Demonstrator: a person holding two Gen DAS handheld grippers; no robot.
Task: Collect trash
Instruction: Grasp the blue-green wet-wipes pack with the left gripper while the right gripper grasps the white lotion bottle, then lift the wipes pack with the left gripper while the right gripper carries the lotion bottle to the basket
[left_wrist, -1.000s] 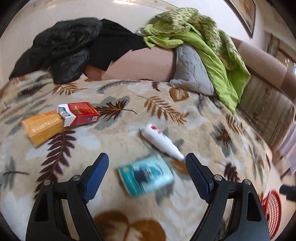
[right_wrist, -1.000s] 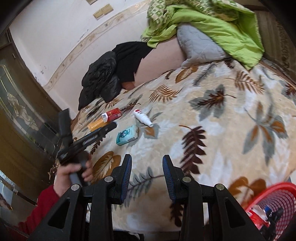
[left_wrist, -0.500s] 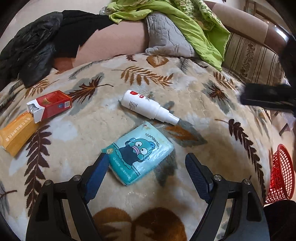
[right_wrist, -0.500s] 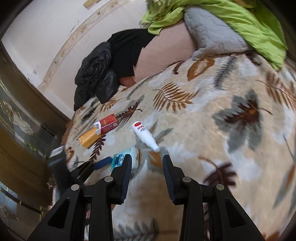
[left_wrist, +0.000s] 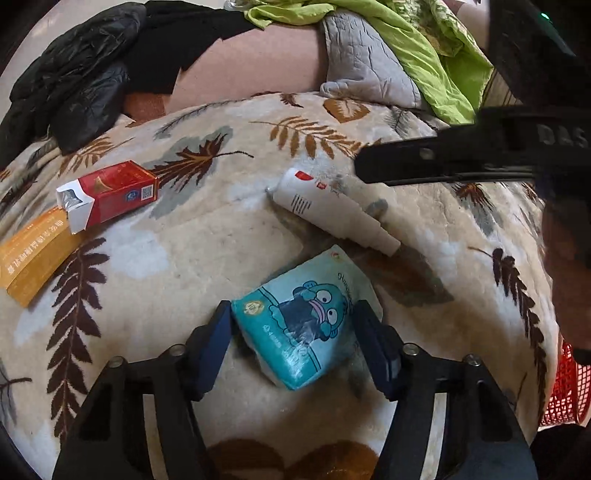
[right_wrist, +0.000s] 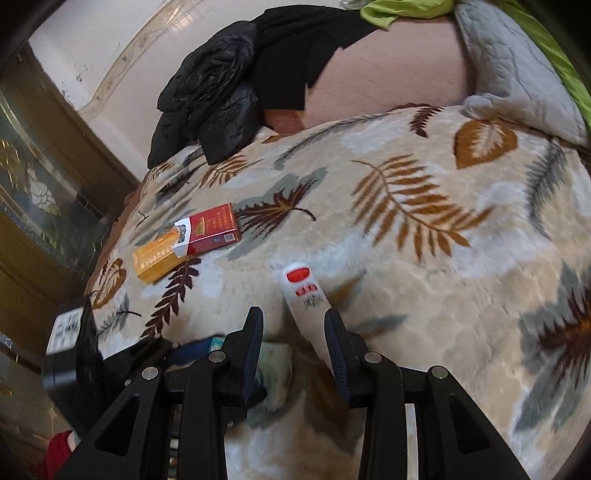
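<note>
Red basket (left_wrist: 565, 391), contents unclear

Glossy plastic tissue pack (left_wrist: 308, 314) on plush, fuzzy blanket (left_wrist: 207, 240).

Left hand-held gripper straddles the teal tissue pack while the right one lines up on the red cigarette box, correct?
Not quite. The right hand-held gripper lines up on the white tube, per the right wrist view. The left hand-held gripper does straddle the teal tissue pack.
</note>
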